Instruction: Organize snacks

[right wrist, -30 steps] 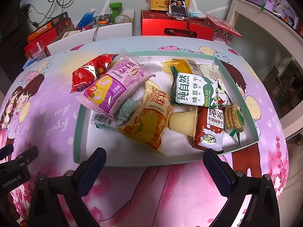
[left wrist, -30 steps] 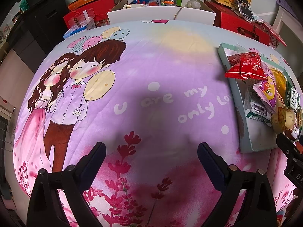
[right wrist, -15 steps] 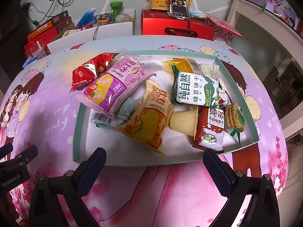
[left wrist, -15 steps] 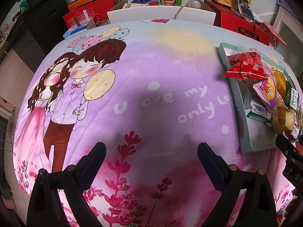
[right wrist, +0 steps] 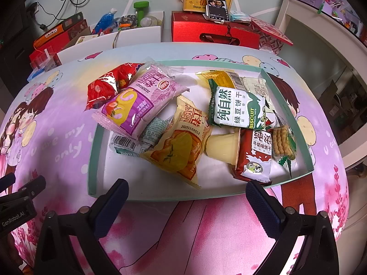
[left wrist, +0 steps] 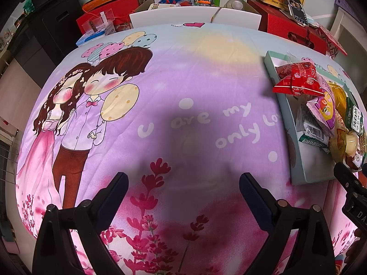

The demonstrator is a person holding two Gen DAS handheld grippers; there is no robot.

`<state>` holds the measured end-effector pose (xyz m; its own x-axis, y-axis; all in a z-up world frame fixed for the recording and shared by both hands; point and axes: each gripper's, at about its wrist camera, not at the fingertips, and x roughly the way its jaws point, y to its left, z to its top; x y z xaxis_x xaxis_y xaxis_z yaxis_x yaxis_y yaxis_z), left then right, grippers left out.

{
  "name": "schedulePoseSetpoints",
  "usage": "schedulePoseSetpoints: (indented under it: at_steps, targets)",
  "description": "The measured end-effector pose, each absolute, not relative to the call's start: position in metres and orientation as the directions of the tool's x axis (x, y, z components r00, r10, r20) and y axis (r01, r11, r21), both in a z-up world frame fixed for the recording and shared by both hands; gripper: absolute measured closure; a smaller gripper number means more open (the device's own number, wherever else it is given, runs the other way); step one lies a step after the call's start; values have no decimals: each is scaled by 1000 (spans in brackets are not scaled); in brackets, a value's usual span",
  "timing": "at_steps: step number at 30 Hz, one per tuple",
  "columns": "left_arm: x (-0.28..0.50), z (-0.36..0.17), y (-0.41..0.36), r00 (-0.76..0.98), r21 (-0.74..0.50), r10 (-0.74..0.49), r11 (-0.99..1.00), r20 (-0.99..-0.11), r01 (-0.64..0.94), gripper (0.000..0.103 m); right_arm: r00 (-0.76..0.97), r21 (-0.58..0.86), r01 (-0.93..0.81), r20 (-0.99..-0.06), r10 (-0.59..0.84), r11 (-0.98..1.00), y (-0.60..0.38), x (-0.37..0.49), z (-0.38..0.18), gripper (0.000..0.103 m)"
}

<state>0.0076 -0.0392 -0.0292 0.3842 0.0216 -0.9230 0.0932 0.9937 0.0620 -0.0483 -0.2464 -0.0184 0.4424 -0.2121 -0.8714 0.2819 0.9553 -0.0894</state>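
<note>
Snack packets are heaped loose in the tray (right wrist: pixel 93 151), red packet (right wrist: pixel 107 87) at 10 o'clock hanging over the rim. Could be pre-sorting or just dumped in, can't say. Left gripper (left wrist: pixel 183 183) hovers over bare cloth, wide open, empty. Right gripper (right wrist: pixel 187 189) sits at the tray's 6 o'clock edge, wide open, empty.

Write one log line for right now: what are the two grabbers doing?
left gripper: open, over bedsheet | right gripper: open, before snack tray | nothing held

The left tool (left wrist: pixel 182 183) hovers spread wide over the cartoon bedsheet (left wrist: pixel 195 73), the snack tray (left wrist: pixel 285 114) at right.
</note>
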Motion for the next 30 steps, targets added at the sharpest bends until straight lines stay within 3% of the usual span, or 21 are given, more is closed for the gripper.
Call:
schedulePoseSetpoints:
  at_steps: [30]
  targets:
    - [6, -27, -41, 392, 83, 39, 992, -919, 96, 6, 440, -93, 280, -872, -214, 956, -245, -49, -18, 0]
